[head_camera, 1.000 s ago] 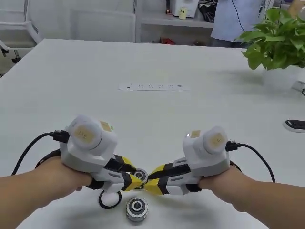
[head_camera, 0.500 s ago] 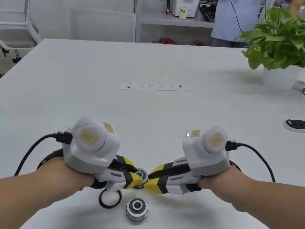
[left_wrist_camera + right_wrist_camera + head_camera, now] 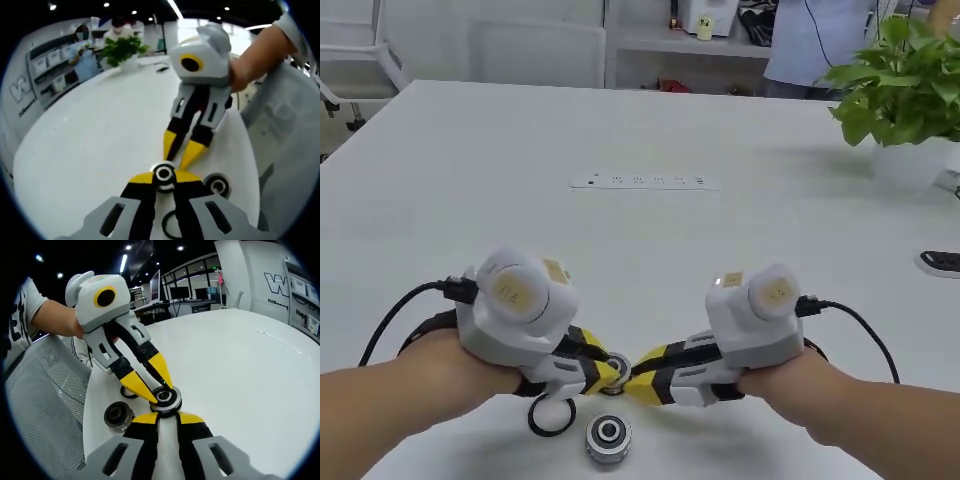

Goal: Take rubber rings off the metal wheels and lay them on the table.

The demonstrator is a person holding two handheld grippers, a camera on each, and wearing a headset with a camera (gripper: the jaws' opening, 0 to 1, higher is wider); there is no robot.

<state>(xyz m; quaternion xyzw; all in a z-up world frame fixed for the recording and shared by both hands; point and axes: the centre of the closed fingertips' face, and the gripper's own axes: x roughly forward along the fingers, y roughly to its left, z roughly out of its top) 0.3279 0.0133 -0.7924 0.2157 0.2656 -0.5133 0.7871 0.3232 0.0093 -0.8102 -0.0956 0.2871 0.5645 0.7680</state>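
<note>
jaws of left gripper [image 3: 605,372] and right gripper [image 3: 633,379] pinch one wheel [image 3: 166,396] from opposite sides, likely bracing it to peel its ring [image 3: 176,403].

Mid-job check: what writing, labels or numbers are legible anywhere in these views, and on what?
"W": large letter on the white wall, right gripper view; smaller lines beside it blurred.
"W": on the pale wall, left gripper view; slanted line beneath blurred.
Round yellow sticker on the near white housing: too small to read.
White power strip on the table: markings unreadable.
</note>
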